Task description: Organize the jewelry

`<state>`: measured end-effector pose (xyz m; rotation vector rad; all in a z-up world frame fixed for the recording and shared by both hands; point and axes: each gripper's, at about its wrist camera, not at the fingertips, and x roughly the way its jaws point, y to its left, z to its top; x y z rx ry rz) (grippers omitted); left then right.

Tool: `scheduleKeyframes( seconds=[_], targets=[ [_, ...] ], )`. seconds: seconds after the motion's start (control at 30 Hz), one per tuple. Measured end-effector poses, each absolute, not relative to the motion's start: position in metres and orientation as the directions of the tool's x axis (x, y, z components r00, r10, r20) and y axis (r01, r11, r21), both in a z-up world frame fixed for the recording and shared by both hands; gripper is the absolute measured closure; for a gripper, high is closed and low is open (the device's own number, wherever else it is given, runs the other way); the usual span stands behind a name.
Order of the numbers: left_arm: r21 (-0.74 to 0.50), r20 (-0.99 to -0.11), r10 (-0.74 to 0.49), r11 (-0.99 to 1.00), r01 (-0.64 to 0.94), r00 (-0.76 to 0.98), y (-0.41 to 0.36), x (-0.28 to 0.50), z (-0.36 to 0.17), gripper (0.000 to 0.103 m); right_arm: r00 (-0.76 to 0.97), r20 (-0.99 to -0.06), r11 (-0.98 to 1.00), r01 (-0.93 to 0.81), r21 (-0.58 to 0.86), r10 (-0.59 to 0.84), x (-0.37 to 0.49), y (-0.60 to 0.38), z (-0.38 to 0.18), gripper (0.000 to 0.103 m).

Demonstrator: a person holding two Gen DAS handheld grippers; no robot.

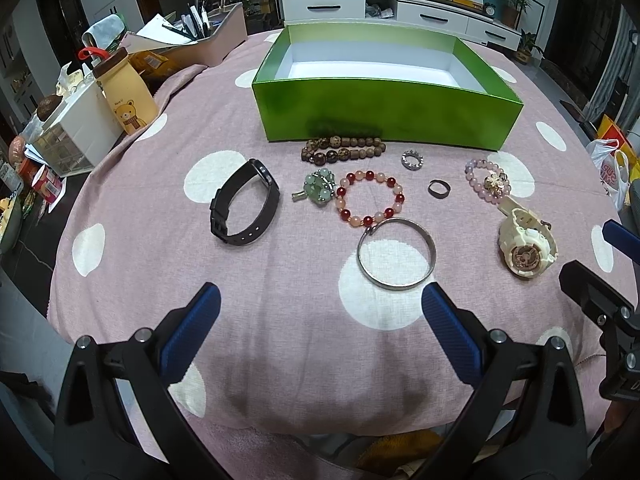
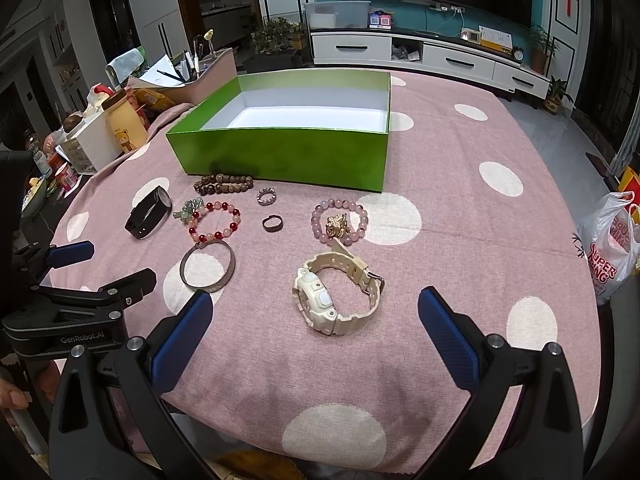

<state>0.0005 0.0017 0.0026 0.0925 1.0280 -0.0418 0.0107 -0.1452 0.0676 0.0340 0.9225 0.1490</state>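
An empty green box [image 1: 384, 114] [image 2: 280, 156] stands at the back of the pink spotted cloth. In front of it lie a brown bead bracelet [image 1: 344, 148], a black band [image 1: 244, 202], a green bead cluster [image 1: 318, 188], a red and pink bracelet [image 1: 372, 198], a silver bangle [image 1: 396, 254], two rings [image 1: 412, 159] [image 1: 439, 189], a lilac bracelet [image 1: 488, 180] and a cream watch [image 1: 526, 242] [image 2: 336, 292]. My left gripper [image 1: 320, 300] is open, short of the bangle. My right gripper [image 2: 316, 304] is open, with the watch between its fingertips.
Clutter crowds the table's left side: a bear bottle [image 1: 128, 92], a white drawer unit [image 1: 76, 136] and a pen tray [image 1: 208, 36]. A plastic bag [image 2: 612, 244] hangs beyond the right edge. A hand [image 2: 12, 398] shows at the lower left of the right wrist view.
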Motion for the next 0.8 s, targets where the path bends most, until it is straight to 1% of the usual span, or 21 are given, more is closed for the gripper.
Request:
scheduleKeyframes(
  seconds=[0.8],
  targets=[
    [0.059, -0.857, 0.009, 0.995, 0.080, 0.515, -0.0012, 0.0003, 0.0045, 0.002, 0.597, -0.789, 0.989, -0.114, 0.097, 0.146, 0.0090, -0.1453, 0.0688, 0.001]
  ],
)
